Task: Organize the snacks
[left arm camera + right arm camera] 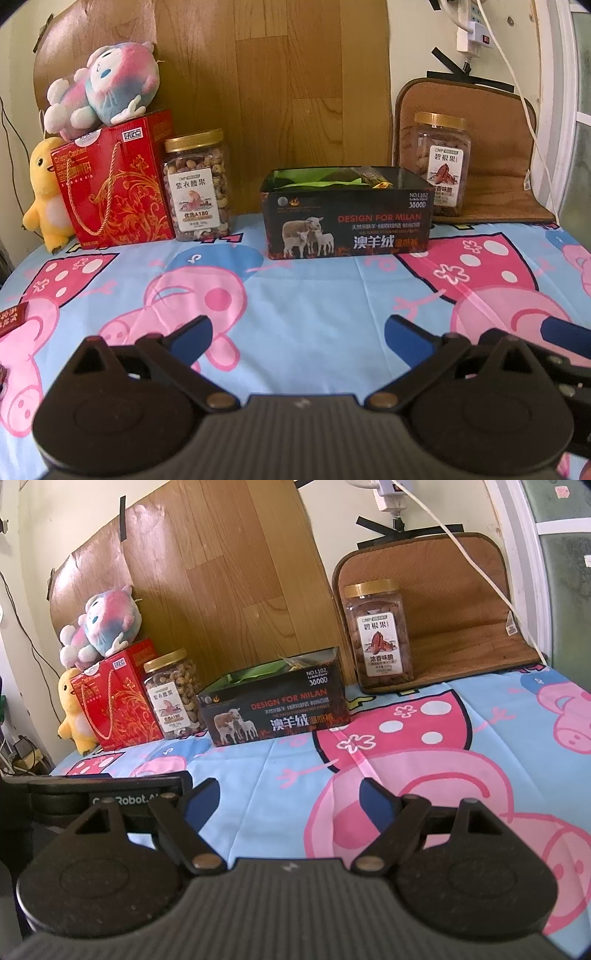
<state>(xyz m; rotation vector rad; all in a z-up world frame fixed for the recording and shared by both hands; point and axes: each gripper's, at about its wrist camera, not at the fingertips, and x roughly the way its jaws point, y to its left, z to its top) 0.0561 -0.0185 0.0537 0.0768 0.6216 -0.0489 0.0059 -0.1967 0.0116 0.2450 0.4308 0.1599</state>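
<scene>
With both our left gripper (297, 332) and right gripper (290, 797) spread wide and empty, the open black cardboard box (345, 218) well ahead of the fingertips, we risk missing what seems a dark red snack packet (13, 319) far left.

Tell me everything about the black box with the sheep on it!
The black box looks like printed cardboard, with three sheep, flames, and orange "DESIGN FOR MILAN" lettering on its front. Its top is open, showing green packets inside. It stands upright on the cartoon pig cloth, at the back, apart from the nut jars on either side. Neither gripper touches it.
</scene>
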